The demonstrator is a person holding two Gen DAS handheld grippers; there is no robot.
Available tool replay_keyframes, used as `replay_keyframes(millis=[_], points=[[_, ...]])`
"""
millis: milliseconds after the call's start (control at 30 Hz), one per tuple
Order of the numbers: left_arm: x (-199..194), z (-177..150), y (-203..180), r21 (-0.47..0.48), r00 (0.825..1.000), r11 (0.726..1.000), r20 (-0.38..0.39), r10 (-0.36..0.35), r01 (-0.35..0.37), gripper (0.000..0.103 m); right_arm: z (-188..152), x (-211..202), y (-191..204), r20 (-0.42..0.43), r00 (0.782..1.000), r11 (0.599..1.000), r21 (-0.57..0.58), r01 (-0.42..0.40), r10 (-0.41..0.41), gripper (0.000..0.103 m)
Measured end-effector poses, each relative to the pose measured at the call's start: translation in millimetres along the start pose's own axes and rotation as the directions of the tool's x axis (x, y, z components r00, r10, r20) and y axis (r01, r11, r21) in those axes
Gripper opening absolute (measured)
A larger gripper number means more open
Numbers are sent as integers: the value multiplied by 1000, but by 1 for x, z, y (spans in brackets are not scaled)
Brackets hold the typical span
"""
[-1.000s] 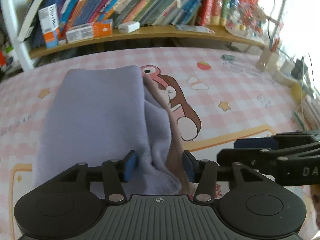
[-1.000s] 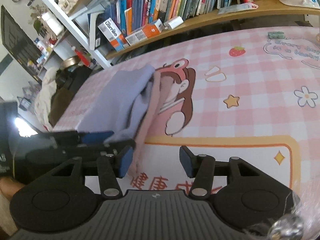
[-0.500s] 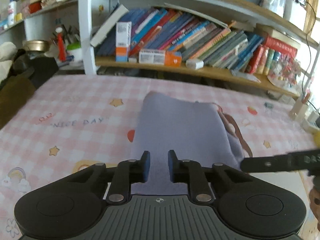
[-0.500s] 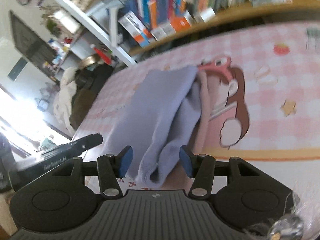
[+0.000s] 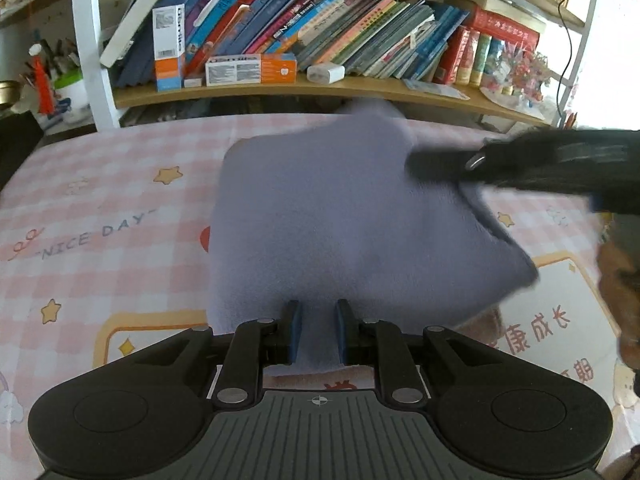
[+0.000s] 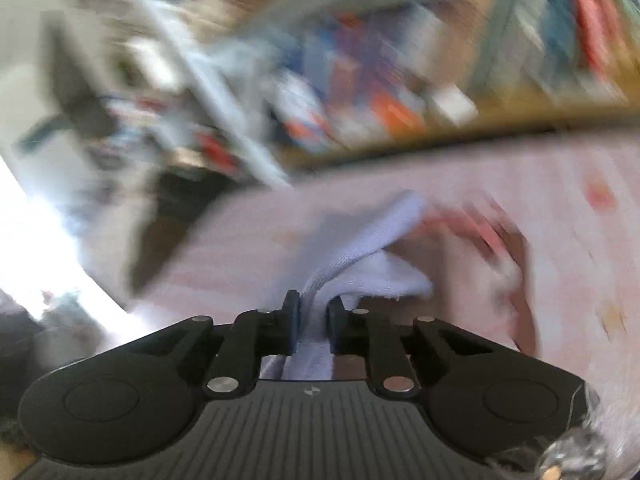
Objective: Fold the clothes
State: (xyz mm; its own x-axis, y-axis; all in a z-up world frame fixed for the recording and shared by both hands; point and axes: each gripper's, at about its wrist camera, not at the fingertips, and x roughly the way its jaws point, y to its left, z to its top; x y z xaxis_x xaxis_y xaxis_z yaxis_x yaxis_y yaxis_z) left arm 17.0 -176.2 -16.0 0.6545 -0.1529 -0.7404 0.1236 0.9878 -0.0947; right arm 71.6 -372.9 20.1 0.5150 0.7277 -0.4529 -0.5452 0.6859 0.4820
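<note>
Gripping lavender cloth edges, right hand-held gripper closing

Bench is covered by a pink-and-white checked cloth printed with stars, "NICE DAY" lettering and an orange-framed white panel. One lavender garment lies directly on the cloth, mid-bench, right of the "NICE DAY" text; its near edge overlaps the orange-framed panel, and its far right corner is lifted off the surface. Behind the garment, past the bench's far edge, a wooden shelf carries leaning books, boxes and a white charger block. Right wrist view too blurred to add detail.
</note>
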Motion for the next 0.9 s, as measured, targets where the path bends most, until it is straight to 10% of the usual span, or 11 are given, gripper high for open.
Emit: replay_keyframes(millis=[167,333,533,633,733,900], points=[[5,-1,2,16,1000,1000,-17,-26,26,17,-9,29,-32,-171,971,972,137,189,-164,16],[4,-2,4,23,999,999,-17,-41,41,17,-7,41,-69,-151,988,901,422,98,-37,57],[5,-2,4,32,999,998,-21,-47,47,17,8,67,-85,-138,989,838,532,125,-60,51],[5,-2,5,31,998,998,-23,-52,52,17,18,68,-76,-124,986,895,418,152,-109,17],[6,-2,6,30,998,998,-24,-53,54,17,19,51,-42,-14,990,985,101,141,-140,16],[9,-2,5,24,998,998,-23,-63,64,18,6,76,-26,-107,936,935,-162,317,-336,19]])
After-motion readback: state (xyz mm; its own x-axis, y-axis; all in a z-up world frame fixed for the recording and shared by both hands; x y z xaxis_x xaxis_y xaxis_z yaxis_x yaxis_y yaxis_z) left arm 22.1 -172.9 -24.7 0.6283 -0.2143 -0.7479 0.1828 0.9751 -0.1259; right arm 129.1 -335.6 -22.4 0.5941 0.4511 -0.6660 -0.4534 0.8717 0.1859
